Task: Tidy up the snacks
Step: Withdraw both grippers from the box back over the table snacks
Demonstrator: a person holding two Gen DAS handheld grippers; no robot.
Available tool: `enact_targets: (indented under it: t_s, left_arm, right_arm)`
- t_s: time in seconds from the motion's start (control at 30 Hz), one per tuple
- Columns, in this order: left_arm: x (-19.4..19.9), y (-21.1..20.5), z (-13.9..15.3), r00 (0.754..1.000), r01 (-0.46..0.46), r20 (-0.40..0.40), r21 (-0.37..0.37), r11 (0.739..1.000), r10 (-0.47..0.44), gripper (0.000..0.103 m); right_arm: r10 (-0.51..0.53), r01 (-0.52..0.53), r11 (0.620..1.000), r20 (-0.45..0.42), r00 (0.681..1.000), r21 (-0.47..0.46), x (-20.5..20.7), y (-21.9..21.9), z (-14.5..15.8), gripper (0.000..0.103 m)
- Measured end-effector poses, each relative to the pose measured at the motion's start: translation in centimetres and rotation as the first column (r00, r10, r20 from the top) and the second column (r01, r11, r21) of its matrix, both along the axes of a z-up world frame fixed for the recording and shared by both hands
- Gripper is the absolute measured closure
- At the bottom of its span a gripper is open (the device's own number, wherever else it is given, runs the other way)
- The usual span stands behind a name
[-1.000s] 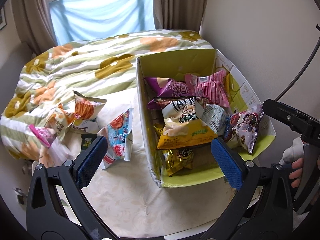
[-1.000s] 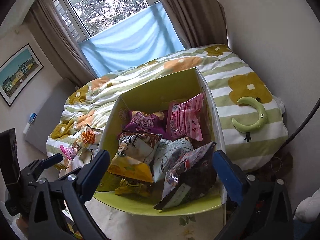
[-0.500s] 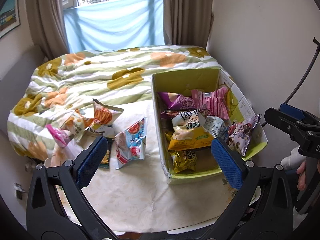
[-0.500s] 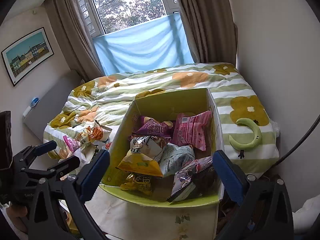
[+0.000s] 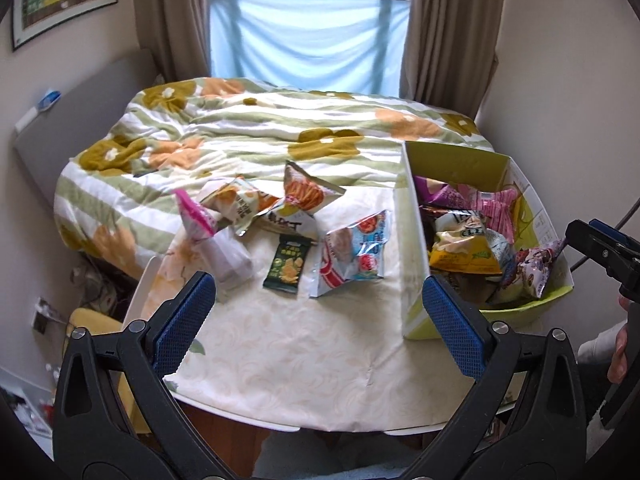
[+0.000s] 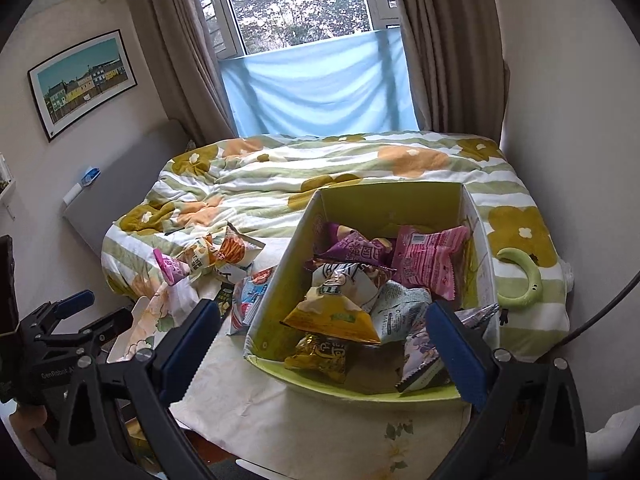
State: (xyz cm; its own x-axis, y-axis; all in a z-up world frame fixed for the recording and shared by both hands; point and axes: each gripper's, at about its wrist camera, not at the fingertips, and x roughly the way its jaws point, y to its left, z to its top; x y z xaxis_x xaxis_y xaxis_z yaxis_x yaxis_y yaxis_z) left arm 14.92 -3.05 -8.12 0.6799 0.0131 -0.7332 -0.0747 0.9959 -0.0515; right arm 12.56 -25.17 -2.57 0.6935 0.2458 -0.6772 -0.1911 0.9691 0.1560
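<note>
Here, left hand-held gripper (image 5: 320, 320): jaws spread wide, nothing between them, poised above the near edge of the counter (image 5: 300, 360). Right hand-held gripper (image 6: 324, 344): likewise wide open and empty, hovering over the near end of the yellow-green box (image 6: 400, 204).

Loose snacks lie on the counter left of the box: a blue-and-red packet (image 5: 354, 252) just beside the box wall, a small dark green packet (image 5: 289, 264) next to it, then an orange-striped bag (image 5: 306, 192), a pale chip bag (image 5: 236, 204) and a pink-topped pouch (image 5: 196, 216) bunched at the far edge against the bed (image 5: 240, 136). Several packets already sit in the box, a yellow bag (image 6: 336, 316) on top.

Judgement: all are light, air-puffed foil bags, crinkly and slippery, contents crushable. Best pinched by a flat sealed end seam, not the puffed belly.

Hard to read: print on packets illegible. The box's bottom layer is buried, and the purple packet (image 6: 424, 356) is half behind the right finger.
</note>
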Motion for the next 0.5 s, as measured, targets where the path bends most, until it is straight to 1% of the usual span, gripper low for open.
enact_targets:
  t_s: [0.13,0.23,0.4,0.5]
  left_arm:
    - [-0.5,4.0,-0.8,0.998,-0.069,-0.01,-0.021,0.997,0.069,0.001]
    - [0.0,7.2,-1.3,0.995,-0.102,-0.016,-0.04,0.994,0.101,0.001]
    - [2.3,12.2,-2.1,0.993,-0.112,-0.033,-0.052,0.992,0.111,0.001]
    - [4.5,15.1,-2.9,0.994,-0.094,-0.055,-0.067,0.993,0.09,0.001]
  right_arm:
    - [0.055,-0.055,0.999,-0.006,0.998,0.004,0.6,3.3,-0.5,0.001]
    - [0.093,-0.092,0.996,-0.01,0.996,0.004,1.4,6.4,-1.0,0.001]
    - [0.12,-0.12,0.993,-0.018,0.993,0.006,3.6,11.8,-2.2,0.001]
    - [0.113,-0.112,0.993,-0.038,0.993,0.023,5.3,14.7,-3.2,0.001]
